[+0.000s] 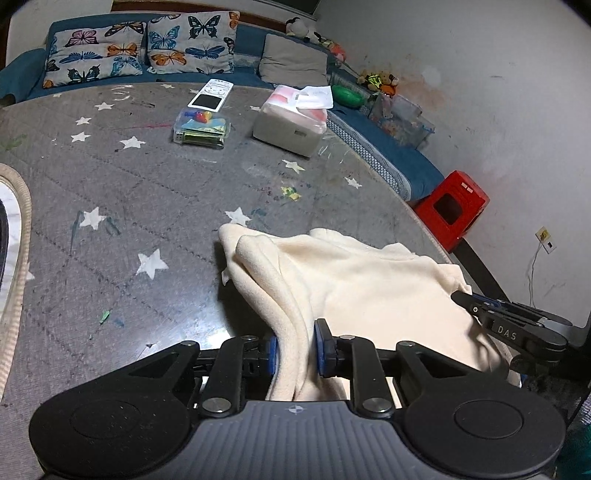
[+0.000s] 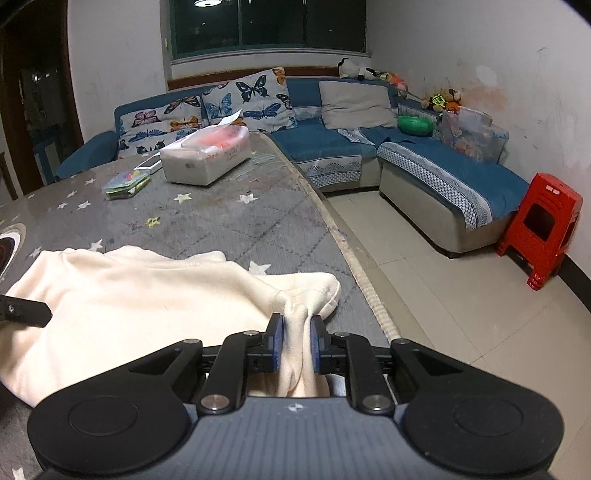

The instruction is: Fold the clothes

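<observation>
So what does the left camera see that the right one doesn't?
Only the left view shows the right claw from the side, gripping the far edge of the cream garment, and the remote in full.

Only the right view shows the window, the tiled floor and the whole length of the sofa.

Both show each claw shut on the garment, the starred table cover, the tissue box and the red stool.
</observation>
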Available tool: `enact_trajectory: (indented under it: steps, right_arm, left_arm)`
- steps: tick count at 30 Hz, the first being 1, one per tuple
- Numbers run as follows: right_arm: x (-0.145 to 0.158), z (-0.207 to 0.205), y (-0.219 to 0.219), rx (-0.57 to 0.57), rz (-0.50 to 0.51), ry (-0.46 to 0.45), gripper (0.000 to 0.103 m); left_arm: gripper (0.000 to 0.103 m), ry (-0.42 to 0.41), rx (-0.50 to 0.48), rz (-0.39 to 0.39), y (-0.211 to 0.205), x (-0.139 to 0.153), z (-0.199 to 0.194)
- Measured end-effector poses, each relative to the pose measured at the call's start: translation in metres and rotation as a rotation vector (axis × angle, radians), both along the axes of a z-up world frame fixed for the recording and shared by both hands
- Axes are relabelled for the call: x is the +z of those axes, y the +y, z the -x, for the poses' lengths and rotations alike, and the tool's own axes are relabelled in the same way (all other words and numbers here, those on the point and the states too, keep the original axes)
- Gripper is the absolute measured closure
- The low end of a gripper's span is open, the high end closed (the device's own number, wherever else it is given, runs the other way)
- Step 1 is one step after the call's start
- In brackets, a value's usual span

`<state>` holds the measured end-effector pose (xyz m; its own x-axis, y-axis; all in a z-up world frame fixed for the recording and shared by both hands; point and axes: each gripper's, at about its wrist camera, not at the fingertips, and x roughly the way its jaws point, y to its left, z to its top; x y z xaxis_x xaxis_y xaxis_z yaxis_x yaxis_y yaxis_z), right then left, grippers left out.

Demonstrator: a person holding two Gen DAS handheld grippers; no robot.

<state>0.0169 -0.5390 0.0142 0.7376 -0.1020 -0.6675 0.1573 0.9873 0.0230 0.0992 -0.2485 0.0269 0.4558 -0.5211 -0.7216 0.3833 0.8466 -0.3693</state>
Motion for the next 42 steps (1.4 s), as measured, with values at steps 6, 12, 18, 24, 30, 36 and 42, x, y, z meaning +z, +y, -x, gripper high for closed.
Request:
enact_trajectory:
  steps: [6, 12, 18, 24, 30, 36, 42]
  right_arm:
    - [0.005, 0.010, 0.002, -0.013, 0.011, -0.016, 0.066]
    - [0.017, 0.031, 0.014, 0.002, 0.019, -0.059, 0.051]
    - [0.022, 0.051, 0.037, 0.072, -0.016, -0.090, 0.033]
    - [0.016, 0.063, 0.062, 0.109, -0.021, -0.090, 0.021]
    - [0.008, 0.065, 0.069, 0.087, -0.023, -0.081, 0.014]
    - [0.001, 0.066, 0.067, 0.058, -0.031, -0.065, 0.001]
    - [-0.005, 0.064, 0.063, 0.045, -0.062, -0.051, 0.000]
  left_arm:
    - [0.072, -0.029, -0.002, -0.029, 0.002, 0.000, 0.005]
    - [0.058, -0.066, -0.008, -0.067, 0.002, 0.002, 0.014]
    - [0.046, -0.103, -0.005, -0.099, 0.006, 0.005, 0.024]
    - [0.031, -0.141, 0.004, -0.127, 0.012, 0.009, 0.037]
    - [0.017, -0.171, 0.007, -0.154, 0.017, 0.009, 0.048]
    - [0.009, -0.168, 0.008, -0.167, 0.023, 0.007, 0.055]
    - [0.000, -0.174, 0.009, -0.166, 0.026, 0.006, 0.061]
